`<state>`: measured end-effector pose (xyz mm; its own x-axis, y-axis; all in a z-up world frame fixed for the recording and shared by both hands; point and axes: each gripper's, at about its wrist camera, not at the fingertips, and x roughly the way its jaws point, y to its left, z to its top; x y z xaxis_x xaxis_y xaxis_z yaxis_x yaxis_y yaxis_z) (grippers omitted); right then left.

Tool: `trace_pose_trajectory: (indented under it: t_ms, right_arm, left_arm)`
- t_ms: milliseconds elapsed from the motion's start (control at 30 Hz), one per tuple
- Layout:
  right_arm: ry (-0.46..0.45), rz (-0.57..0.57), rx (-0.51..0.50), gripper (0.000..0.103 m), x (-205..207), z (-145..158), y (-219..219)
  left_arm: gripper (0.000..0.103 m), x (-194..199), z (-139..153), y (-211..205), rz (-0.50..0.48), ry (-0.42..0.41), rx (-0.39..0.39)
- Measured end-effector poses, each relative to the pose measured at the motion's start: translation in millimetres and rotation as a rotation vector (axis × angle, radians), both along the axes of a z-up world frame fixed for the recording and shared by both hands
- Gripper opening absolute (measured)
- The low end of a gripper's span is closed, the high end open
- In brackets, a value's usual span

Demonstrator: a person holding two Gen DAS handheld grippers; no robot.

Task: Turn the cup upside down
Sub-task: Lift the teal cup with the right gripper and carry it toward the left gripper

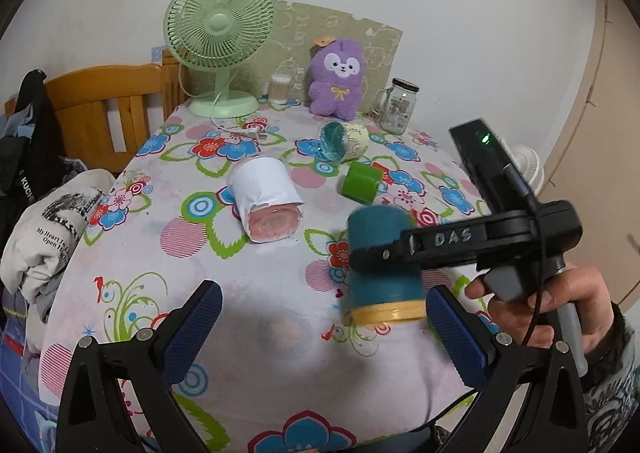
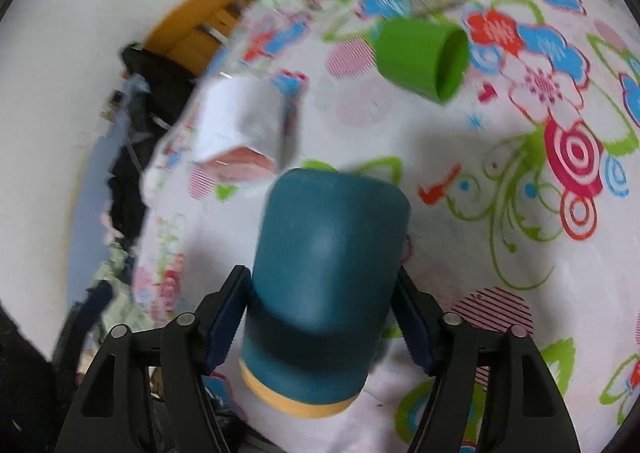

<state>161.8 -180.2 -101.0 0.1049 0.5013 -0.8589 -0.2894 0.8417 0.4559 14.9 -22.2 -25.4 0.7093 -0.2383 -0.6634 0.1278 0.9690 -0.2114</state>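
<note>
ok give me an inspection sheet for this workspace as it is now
surface: floral tablecloth covers the table
job's things: teal cup with yellow rim band, held in the right gripper
clutter: white paper-wrapped cup, green cup and cream cup all lie on their sides; green fan, purple plush, glass jar, cotton swab tub
grippers: right jaws shut on the teal cup; left gripper open, holding nothing
cables: white fan cord on the cloth; black cable on the right gripper
surroundings: wooden bed frame, clothes pile, white wall
</note>
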Motion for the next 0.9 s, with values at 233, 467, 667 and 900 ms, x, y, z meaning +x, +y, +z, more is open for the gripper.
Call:
trace_pose_trajectory:
  t_ms: [233, 467, 667, 900]
  right_arm:
    - [-0.056, 0.012, -0.029, 0.083, -0.1, 9.4, -2.1]
    - [-0.068, 0.018, -0.023, 0.083, 1.4, 17.2, -9.8]
    - [-0.093, -0.009, -0.018, 0.083, 4.0, 21.8, -19.5]
    - [-0.106, -0.033, 0.010, 0.083, 4.6, 24.3, -34.9]
  left_arm:
    - [0.103, 7.9, 1.5, -2.9, -0.003, 0.008, -0.007]
    - [0.103, 16.1, 3.4, -10.8, -0.012, 0.019, -0.004]
    - [0.103, 22.5, 4.8, -18.1, -0.018, 0.025, 0.006]
    - [0.103, 28.6, 6.4, -24.5, -0.016, 0.030, 0.013]
